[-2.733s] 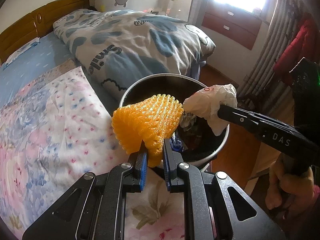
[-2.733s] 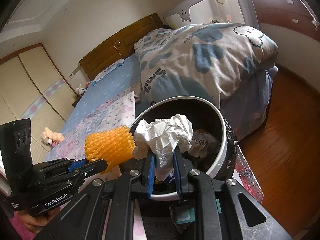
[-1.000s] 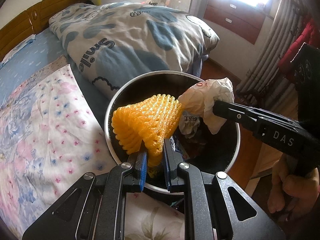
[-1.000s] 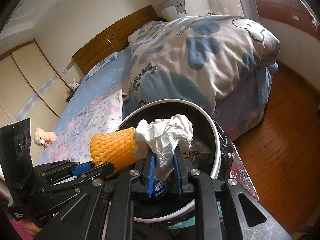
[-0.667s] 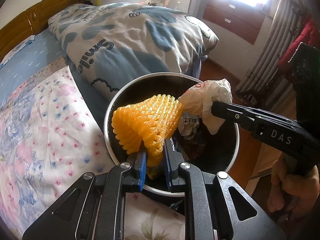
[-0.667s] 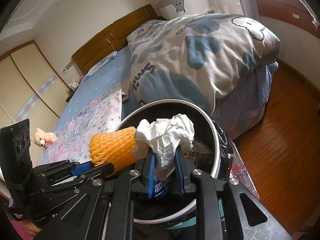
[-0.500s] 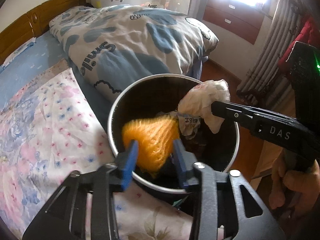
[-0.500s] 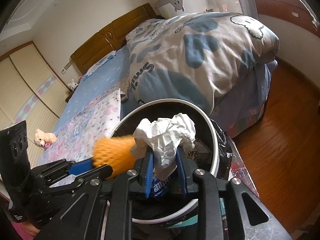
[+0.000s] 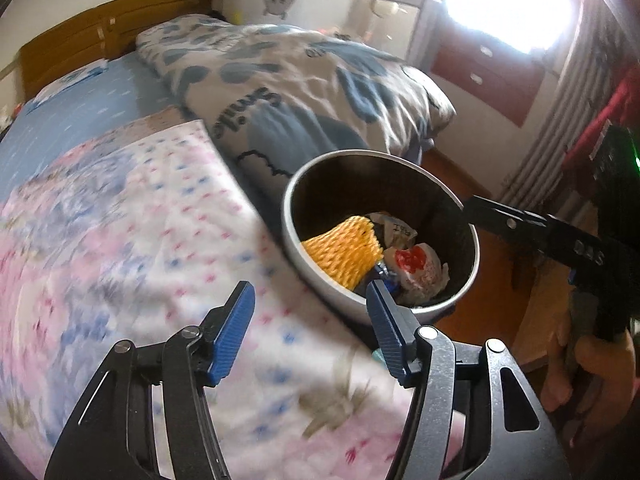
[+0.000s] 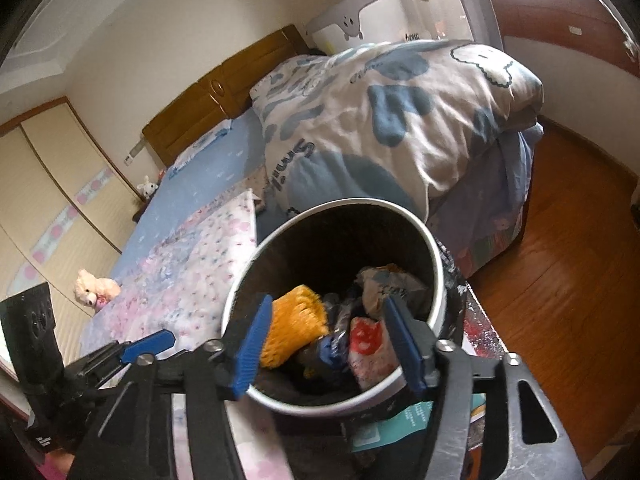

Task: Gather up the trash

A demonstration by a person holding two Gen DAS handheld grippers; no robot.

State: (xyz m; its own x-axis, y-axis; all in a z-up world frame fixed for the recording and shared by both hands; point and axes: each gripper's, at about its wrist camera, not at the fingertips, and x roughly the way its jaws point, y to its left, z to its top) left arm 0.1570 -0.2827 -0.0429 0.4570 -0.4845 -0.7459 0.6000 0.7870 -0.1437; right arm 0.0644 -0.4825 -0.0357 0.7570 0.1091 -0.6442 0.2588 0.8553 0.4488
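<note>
Setting: a bedroom; a bed [image 9: 100, 92] with a wooden headboard, a blue sheet and a pink floral blanket [image 9: 120, 240] fills the left of both views.
Trash bin: a round bin [image 9: 304, 264] with a pale rim and dark inside stands just beside the bed's near edge, close to its foot corner.
Trash: an orange foam fruit net [image 9: 340, 250] lies inside the bin against the wall nearest the bed; touching it on its other side is a crumpled white wrapper with a red patch [image 9: 416, 264], among other scraps.
Left gripper [image 9: 308, 312]: jaws apart and empty, having just been opening; it hangs over the blanket's edge, beside the bin rim.
Right gripper [image 10: 328, 340]: jaws wide apart and empty, having just been opening; it hovers above the bin's near rim, and the net and wrapper show between the blue pads [image 10: 250, 348], lower down in the bin.
Writing: the folded white-and-blue quilt [image 10: 380, 120] reads "Smile"; the right gripper's arm in the left view bears "DAS", blurred; print on a paper scrap in the bin is too small to read.
Person: a hand [image 9: 580, 364] grips the right gripper's handle.
</note>
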